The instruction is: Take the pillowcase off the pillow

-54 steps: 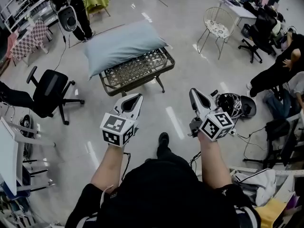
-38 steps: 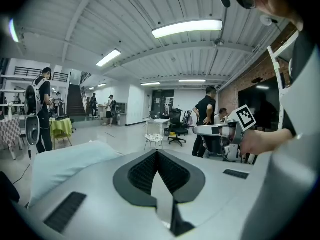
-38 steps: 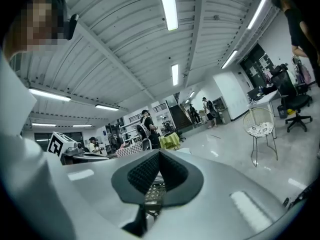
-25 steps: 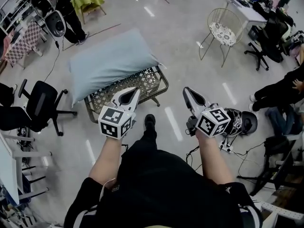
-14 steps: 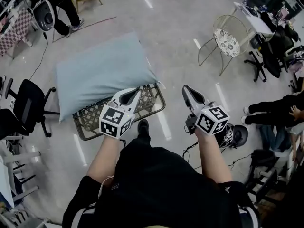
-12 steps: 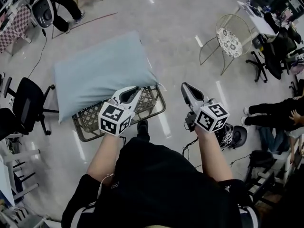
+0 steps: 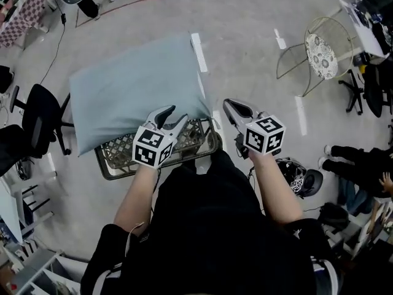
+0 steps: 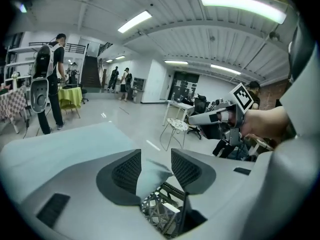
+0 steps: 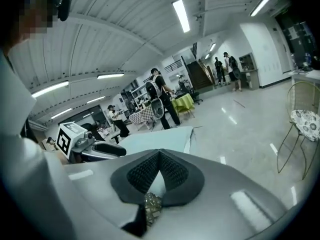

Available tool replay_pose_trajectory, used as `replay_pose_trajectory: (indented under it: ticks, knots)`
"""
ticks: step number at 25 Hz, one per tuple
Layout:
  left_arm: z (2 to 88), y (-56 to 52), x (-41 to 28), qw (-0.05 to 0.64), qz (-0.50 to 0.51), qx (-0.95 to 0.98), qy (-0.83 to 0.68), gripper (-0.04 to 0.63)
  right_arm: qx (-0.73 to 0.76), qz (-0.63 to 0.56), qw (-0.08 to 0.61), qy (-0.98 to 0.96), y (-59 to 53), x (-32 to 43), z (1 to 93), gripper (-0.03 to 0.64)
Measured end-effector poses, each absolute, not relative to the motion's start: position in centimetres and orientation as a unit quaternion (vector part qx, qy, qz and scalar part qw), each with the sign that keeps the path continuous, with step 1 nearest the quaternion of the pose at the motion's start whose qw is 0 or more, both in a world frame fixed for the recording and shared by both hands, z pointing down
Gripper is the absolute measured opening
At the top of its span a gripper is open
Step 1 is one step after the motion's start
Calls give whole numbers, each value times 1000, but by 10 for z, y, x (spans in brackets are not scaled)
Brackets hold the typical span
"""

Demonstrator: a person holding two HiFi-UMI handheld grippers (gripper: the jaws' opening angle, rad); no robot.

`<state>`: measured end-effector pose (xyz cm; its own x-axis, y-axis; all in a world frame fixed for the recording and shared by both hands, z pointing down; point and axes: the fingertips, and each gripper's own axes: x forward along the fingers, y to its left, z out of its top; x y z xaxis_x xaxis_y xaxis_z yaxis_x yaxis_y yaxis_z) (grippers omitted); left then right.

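Poised at the near corner: your left gripper (image 7: 174,118) hangs at the near right corner of the pillow (image 7: 132,88). Its jaws have just been opening and stand apart, and that corner of the pale blue pillowcase (image 8: 75,144) shows in the gap between the pads without being pinched, so nothing is held. Your right gripper (image 7: 229,106), jaws pressed together on nothing, sits just beyond the same corner, off the pillow's short right end and by the rim of the lattice bench (image 7: 120,157) that carries it. The pillow lies ahead of you and to your left. Its long axis runs across your view from left to right, climbing slightly away from you at the right, so most of its length stretches off to the left of both tools. The short end beside your grippers is the one within reach, and the left gripper is the nearer to the fabric; the right would have to come leftward and open before it could take any cloth. Whether this end is the open mouth of the case cannot be told from here, and the coming pull likely turns on that, since the case should slide off along the long axis, away from the closed end
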<state>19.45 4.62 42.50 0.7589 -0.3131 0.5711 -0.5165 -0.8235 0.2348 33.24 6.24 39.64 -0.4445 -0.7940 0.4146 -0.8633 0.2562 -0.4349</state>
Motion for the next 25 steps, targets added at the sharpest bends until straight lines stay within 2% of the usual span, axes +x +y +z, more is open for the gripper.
replay_pose_trajectory:
  ticks: [3, 9, 11, 15, 18, 25]
  knots:
    - [455, 40, 200, 208, 304, 891, -266, 215, 488, 338, 74, -801, 48, 345, 431, 11]
    - [507, 40, 204, 237, 355, 843, -327, 229, 406, 396, 126, -814, 32, 349, 507, 15]
    - [522, 41, 203, 239, 371, 830, -341, 232, 373, 425, 139, -813, 31, 343, 533, 146]
    - [548, 41, 196, 243, 397, 808, -362, 241, 313, 458, 168, -815, 36, 325, 574, 151]
    - [564, 38, 187, 248, 404, 797, -374, 241, 272, 467, 185, -821, 44, 310, 596, 180]
    - [581, 35, 155, 239, 420, 777, -403, 231, 221, 495, 180, -821, 41, 268, 614, 204]
